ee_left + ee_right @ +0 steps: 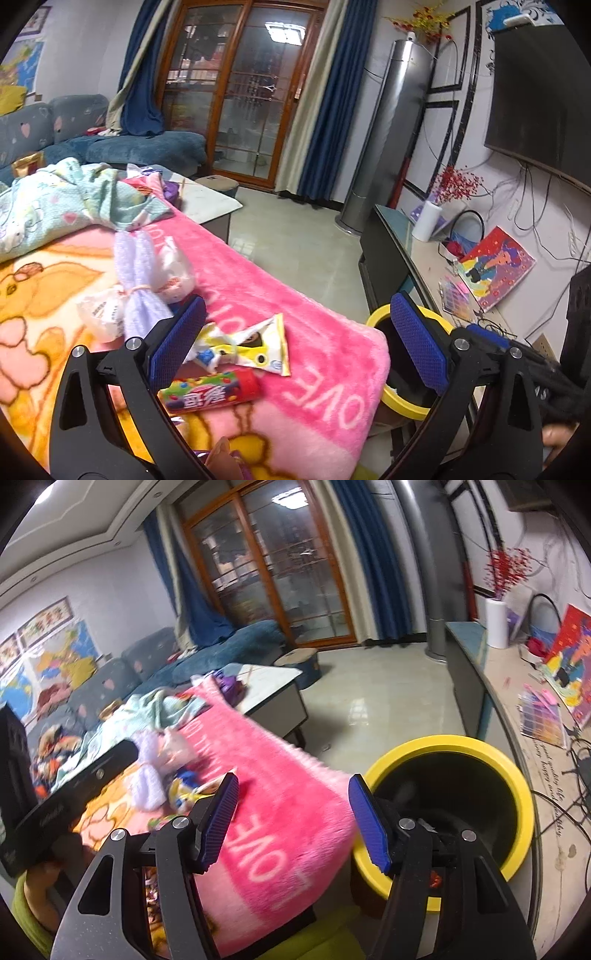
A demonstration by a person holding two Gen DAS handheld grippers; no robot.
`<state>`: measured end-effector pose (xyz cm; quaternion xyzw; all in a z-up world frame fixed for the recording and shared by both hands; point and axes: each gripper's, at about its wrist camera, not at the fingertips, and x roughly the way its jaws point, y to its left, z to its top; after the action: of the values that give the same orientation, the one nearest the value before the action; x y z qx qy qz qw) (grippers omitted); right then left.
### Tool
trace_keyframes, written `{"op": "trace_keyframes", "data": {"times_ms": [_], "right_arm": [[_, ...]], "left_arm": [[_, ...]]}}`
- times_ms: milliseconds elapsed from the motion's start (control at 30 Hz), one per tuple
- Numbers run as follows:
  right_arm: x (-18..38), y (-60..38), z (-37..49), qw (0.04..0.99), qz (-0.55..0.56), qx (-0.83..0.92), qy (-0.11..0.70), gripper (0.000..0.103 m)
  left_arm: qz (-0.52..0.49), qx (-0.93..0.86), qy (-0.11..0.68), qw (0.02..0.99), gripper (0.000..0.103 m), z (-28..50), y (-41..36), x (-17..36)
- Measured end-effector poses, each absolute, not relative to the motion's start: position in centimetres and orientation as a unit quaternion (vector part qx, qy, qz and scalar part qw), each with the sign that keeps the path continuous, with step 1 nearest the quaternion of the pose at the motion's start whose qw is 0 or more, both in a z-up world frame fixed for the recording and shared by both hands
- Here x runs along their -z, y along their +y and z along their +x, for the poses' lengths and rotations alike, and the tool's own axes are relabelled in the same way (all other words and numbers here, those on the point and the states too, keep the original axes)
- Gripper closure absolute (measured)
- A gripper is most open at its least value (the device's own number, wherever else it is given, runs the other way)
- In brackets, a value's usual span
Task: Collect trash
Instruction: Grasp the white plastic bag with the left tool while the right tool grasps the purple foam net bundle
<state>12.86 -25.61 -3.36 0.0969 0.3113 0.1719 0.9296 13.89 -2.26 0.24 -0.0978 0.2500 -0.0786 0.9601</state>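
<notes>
A round bin [517, 797] with a thick glossy yellow rim and a black inside stands on the floor just beside the corner of the fleecy pink blanket [280, 812]; its interior is dark, and what lies in it cannot be made out. The trash lies on the blanket: a crumpled yellow-and-white foil snack wrapper [255, 347], flat and creased, and touching it on the near side a smooth red candy tube [210, 393] printed with coloured sweets, lying on its side. Further back sits a bundle of lilac mesh [138, 280] tied at the middle, with crinkled white plastic wrappers [177, 273] beside it, and a soft mint-green printed cloth [55, 206] heaped behind. The blanket is plush, with white letters along its pink border and an orange cartoon pattern. The left hand-held gripper [295, 347] hangs released over the blanket's edge, its ribbed blue pads [177, 341] wide apart, one just beside the wrapper and the other in front of the bin. The right hand-held gripper [295, 819] is likewise released and holds nothing, one pad [369, 823] over the bin's rim and one over the blanket.
</notes>
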Motion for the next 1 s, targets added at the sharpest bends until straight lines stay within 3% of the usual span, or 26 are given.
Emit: {"op": "trace_keyframes", "data": {"times_ms": [1000], "right_arm": [[4.3, -10.8, 13.5, 0.880, 0.016, -0.321, 0.349, 0.046]], "left_arm": [[-0.193, -0.083, 0.247, 0.946, 0.011, 12.0, 13.9, 1.8]]}}
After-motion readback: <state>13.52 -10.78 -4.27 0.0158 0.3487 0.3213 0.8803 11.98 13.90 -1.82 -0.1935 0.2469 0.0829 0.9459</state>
